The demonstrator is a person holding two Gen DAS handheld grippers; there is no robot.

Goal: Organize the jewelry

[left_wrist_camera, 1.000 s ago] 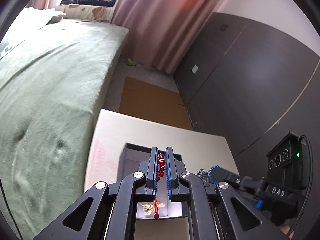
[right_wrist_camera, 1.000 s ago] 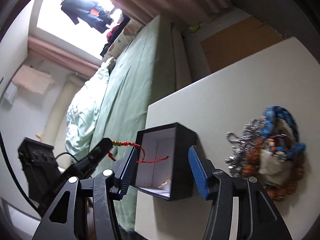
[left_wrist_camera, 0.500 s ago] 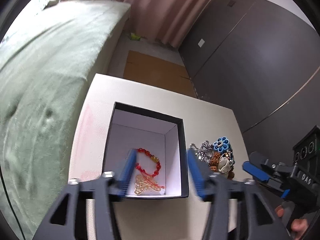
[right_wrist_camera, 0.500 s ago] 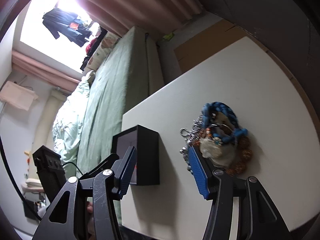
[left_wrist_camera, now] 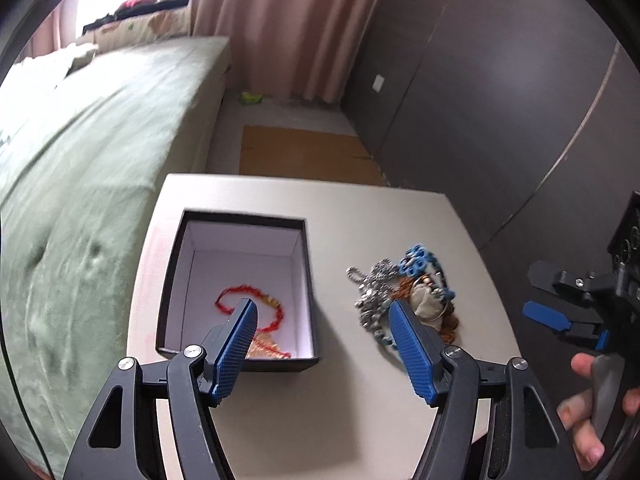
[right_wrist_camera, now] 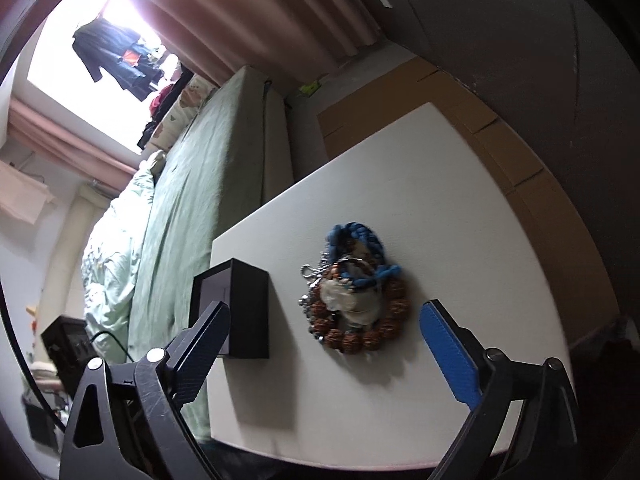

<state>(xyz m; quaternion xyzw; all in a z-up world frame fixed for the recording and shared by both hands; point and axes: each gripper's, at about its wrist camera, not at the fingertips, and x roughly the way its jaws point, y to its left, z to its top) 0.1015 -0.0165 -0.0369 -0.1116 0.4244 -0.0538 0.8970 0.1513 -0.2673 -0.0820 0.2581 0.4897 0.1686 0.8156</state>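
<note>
A black box (left_wrist_camera: 240, 288) with a white inside stands on the white table (left_wrist_camera: 360, 208). A red bead bracelet (left_wrist_camera: 276, 316) and a gold piece (left_wrist_camera: 272, 350) lie in it. My left gripper (left_wrist_camera: 324, 312) is open and empty above the box's near right corner. A pile of jewelry (left_wrist_camera: 404, 292) with blue, silver and brown bead pieces lies right of the box. In the right wrist view the pile (right_wrist_camera: 356, 292) lies ahead of my open, empty right gripper (right_wrist_camera: 324, 316), with the box (right_wrist_camera: 240, 312) at left. The right gripper (left_wrist_camera: 560, 308) shows at the left view's right edge.
A green bed (left_wrist_camera: 80, 160) runs along the table's left side. A dark wardrobe wall (left_wrist_camera: 500, 100) stands to the right. Cardboard (left_wrist_camera: 304, 152) lies on the floor beyond the table. Pink curtains (left_wrist_camera: 288, 20) hang at the back.
My left gripper opened and dropped the red bracelet into the box, then drew back. My right gripper opened wider and swung from the box toward the jewelry pile.
</note>
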